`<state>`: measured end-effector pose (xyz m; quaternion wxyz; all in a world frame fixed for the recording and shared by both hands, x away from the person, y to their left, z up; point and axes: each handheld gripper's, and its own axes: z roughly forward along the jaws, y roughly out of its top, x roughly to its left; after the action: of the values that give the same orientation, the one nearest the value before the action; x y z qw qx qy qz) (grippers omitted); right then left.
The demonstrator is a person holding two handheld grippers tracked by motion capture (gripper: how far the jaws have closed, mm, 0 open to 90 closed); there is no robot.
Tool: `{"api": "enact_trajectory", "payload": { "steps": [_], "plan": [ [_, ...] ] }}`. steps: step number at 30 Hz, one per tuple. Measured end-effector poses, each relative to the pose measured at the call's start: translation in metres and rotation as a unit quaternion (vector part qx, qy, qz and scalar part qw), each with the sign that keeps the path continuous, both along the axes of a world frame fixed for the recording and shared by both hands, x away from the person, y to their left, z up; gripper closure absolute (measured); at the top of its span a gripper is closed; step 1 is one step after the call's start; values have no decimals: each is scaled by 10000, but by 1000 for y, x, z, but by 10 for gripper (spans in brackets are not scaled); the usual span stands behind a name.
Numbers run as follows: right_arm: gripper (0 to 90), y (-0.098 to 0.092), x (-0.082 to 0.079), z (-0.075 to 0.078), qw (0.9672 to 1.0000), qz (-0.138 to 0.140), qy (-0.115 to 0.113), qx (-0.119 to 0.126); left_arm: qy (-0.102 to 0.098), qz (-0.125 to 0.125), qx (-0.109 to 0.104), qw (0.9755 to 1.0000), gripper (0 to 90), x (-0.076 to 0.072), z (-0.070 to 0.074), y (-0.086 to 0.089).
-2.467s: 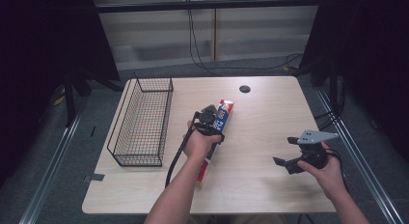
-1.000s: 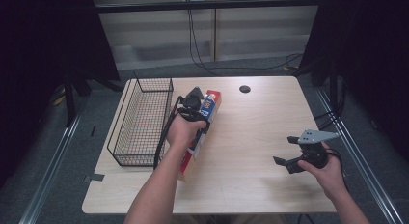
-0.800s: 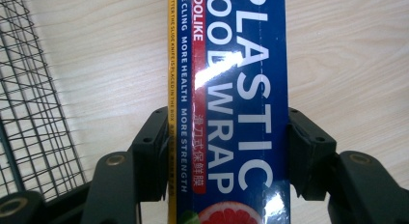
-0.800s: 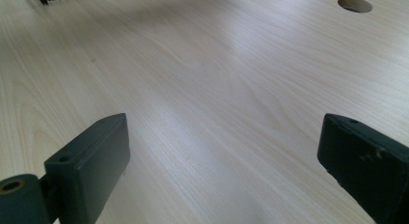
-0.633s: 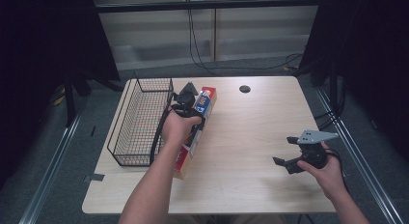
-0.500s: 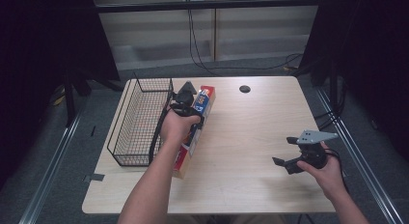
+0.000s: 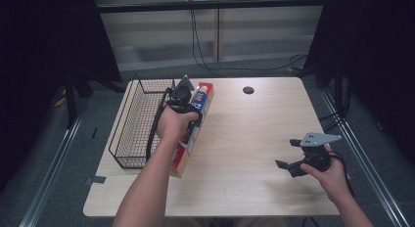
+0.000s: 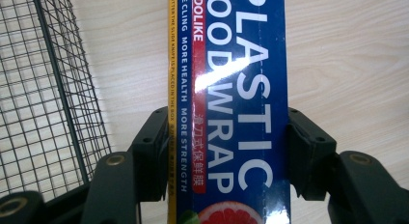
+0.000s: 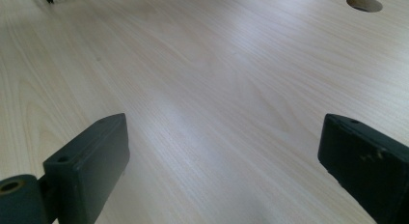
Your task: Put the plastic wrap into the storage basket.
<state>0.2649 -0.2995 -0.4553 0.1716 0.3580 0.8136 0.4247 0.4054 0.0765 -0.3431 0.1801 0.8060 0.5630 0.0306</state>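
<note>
Beside the wire basket (image 7: 137, 124), left gripper (image 7: 183, 97) jaws clamp a plastic-wrap box (image 8: 231, 113), its ends cut off

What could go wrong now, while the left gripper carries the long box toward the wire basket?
1. The left gripper clamps the plastic wrap box near one end, so the long free end might swing or slip.
2. The box hangs beside the wire basket; its low end might catch the rim.
</note>
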Motion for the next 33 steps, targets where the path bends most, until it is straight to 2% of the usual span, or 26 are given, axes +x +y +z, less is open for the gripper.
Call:
{"api": "enact_trajectory", "payload": {
  "steps": [2, 17, 23, 33],
  "plan": [
    [33, 0, 0, 1, 10000, -13, -3, -22, 1, 40, -50, 10000, 429, 0, 3, 3],
    [26, 5, 0, -1, 9999, 96, 13, -102, -57, 163, -20, 9998, 429, 1, 15, 14],
    [15, 4, 0, -1, 9999, 91, 82, 18, -52, 224, -4, 9997, 428, 1, 18, 18],
    [13, 3, 0, -1, 9999, 66, 65, 50, -43, 328, -15, 9995, 428, 2, 22, 26]
  ]
}}
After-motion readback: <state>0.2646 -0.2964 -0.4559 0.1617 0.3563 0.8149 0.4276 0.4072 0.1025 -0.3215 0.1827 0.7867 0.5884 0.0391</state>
